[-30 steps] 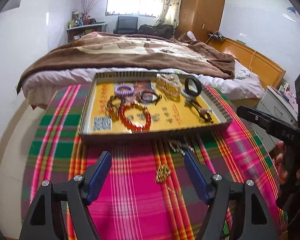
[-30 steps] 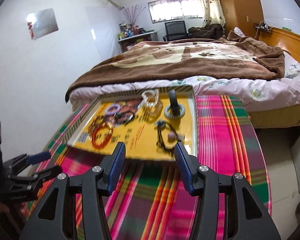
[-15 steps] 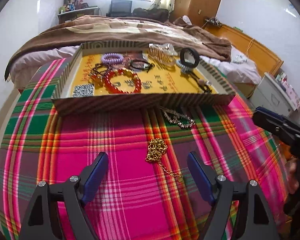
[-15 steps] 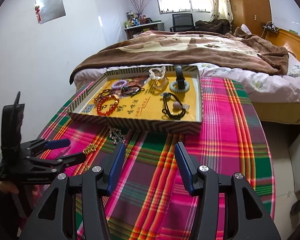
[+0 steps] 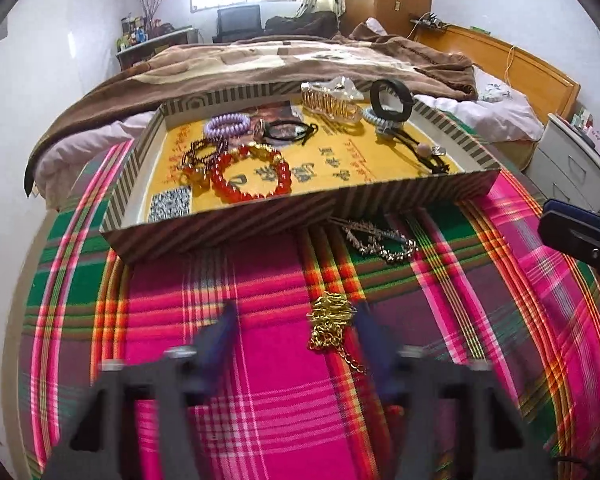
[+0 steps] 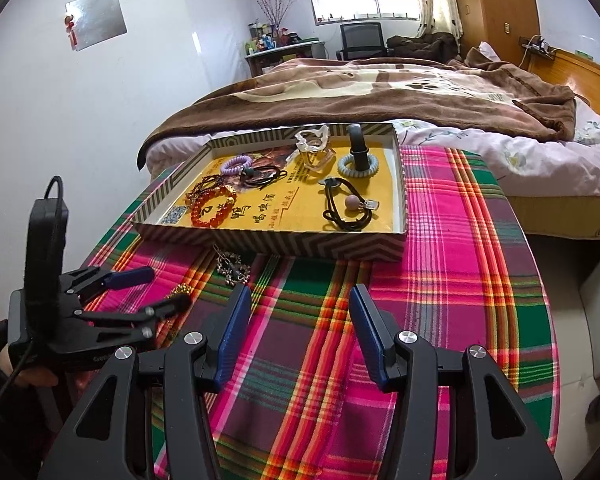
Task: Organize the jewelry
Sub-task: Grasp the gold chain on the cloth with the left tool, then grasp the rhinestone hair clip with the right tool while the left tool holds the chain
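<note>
Left jaws closing around the gold chain on the plaid bench.

The left gripper (image 5: 296,336) points down at the plaid cloth (image 5: 260,400) in front of the striped tray (image 5: 260,224); its jaws are closing, blurred, with the gold chain (image 5: 329,322) between them, lying close to the right-hand pad, and I cannot tell whether that pad touches it yet. A silver chain (image 5: 378,240) lies just in front of the tray's near wall, beyond the gold one. Inside the tray sit a red bead bracelet (image 5: 252,178) and hair ties. The right gripper (image 6: 300,332) hangs over bare cloth in front of the tray, jaws moderately wide, holding nothing.
</note>
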